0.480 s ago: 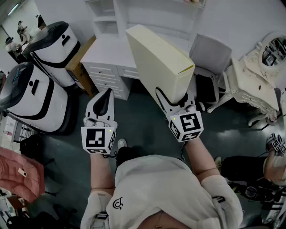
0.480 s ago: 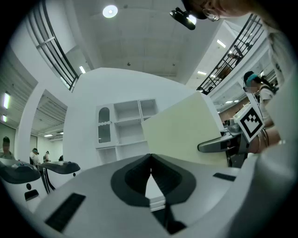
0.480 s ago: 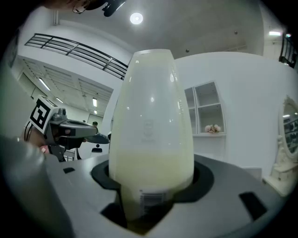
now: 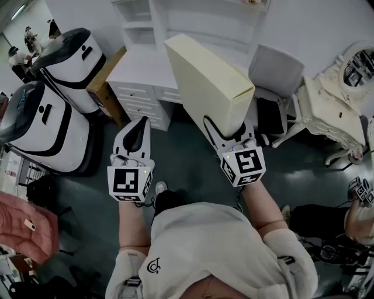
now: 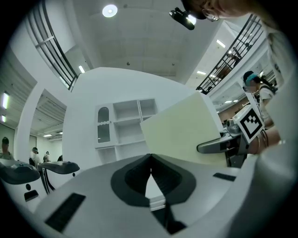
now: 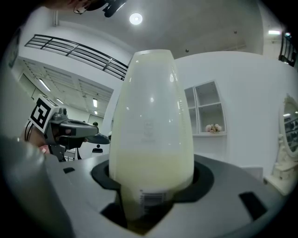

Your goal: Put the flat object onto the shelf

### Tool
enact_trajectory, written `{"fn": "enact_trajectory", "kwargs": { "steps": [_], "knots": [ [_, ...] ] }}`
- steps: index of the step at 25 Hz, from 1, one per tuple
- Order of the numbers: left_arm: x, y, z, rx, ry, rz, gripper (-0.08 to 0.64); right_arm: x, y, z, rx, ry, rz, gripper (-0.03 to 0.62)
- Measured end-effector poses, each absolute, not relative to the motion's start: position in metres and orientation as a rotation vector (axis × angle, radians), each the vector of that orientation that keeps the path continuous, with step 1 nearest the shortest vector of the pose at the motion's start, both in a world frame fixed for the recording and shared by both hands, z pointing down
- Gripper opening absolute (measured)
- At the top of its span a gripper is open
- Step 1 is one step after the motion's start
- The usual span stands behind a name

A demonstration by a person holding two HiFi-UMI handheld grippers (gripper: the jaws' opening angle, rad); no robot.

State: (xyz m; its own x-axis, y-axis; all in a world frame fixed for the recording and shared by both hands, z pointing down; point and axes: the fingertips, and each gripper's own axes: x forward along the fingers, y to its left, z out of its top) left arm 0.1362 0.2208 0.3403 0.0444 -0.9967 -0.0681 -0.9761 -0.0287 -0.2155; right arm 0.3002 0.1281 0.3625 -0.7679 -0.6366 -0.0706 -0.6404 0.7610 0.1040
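Head view: our right gripper (image 4: 228, 125) pinches the pale-yellow flat box (image 4: 207, 73) by its near end, angling it toward the white shelf unit (image 4: 198, 17) ahead; our left gripper (image 4: 139, 121), pressed together, hangs empty alongside.

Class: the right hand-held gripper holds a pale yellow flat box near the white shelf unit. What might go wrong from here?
The right hand-held gripper clamps the flat box only at its lower end, so it may pivot or slip. Its far end may knock against the white shelf unit.
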Motion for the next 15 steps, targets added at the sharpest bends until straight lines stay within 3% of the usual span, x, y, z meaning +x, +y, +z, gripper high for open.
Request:
{"fn": "enact_trajectory", "kwargs": {
  "steps": [15],
  "knots": [
    [0.094, 0.181, 0.357, -2.146, 2.028, -0.186, 0.014, 0.267, 0.083, 0.373, -1.110, 2.888, 0.125, 0.284]
  ]
}}
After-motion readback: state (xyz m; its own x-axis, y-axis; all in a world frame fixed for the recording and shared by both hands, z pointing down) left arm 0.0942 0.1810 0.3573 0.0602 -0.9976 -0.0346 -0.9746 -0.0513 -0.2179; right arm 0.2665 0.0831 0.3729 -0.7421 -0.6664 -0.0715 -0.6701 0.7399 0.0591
